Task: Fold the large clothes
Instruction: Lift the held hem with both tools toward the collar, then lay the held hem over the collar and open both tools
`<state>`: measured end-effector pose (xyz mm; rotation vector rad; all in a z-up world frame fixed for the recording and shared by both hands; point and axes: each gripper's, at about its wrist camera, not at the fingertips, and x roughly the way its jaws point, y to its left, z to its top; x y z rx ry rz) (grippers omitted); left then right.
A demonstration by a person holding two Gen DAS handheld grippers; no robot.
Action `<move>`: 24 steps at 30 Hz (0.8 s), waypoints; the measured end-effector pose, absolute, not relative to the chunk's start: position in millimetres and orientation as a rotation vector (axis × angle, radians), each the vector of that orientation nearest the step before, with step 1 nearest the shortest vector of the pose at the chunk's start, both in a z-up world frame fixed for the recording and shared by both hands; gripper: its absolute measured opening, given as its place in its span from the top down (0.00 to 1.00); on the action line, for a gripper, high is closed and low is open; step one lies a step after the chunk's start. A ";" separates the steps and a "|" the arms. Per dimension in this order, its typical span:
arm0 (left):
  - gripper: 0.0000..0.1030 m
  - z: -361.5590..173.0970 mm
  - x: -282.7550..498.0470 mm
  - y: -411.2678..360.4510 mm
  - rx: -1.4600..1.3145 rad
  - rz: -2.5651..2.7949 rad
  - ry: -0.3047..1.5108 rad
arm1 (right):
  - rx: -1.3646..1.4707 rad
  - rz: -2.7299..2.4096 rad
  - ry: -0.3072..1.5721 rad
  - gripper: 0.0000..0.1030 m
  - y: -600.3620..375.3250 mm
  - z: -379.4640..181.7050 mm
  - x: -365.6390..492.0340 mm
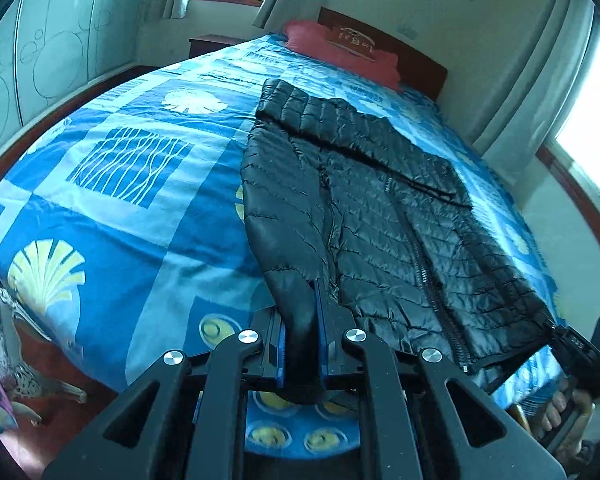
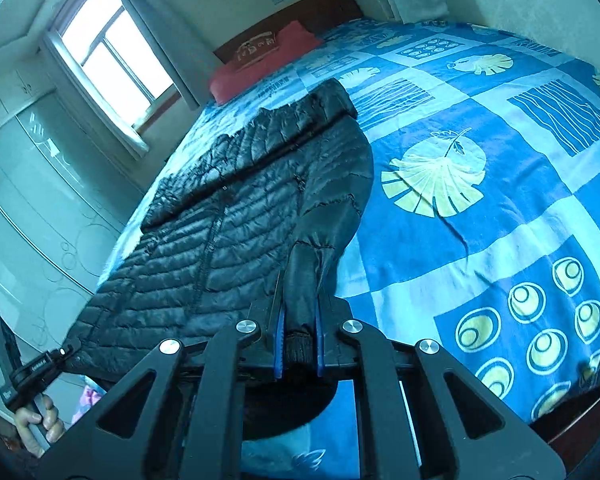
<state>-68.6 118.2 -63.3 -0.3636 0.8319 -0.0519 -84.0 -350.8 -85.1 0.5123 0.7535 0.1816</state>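
Black puffer jacket (image 1: pixel 380 200) lay front-up and zipped on the bed (image 1: pixel 120 200), collar toward the red pillow (image 1: pixel 340 52), hem at the near edge. Left gripper (image 1: pixel 302 344) had its jaws clamped narrow on the left-side sleeve cuff (image 1: pixel 300 328). Right gripper (image 2: pixel 298 336) likewise was closed on the other sleeve's knit cuff (image 2: pixel 298 346). Both sleeves ran down along the jacket's sides toward the grippers. Blue patterned bedspread (image 2: pixel 480 220) lay under it all.
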 end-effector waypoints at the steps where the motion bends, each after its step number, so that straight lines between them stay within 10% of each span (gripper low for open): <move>1: 0.89 -61.1 -73.0 119.8 -0.374 -0.060 0.834 | 0.520 0.188 0.750 0.90 -351.7 -81.7 -87.1; 24: 0.89 7.2 92.4 146.5 -0.533 -0.147 0.740 | 0.805 0.409 0.577 0.90 -362.5 4.1 90.1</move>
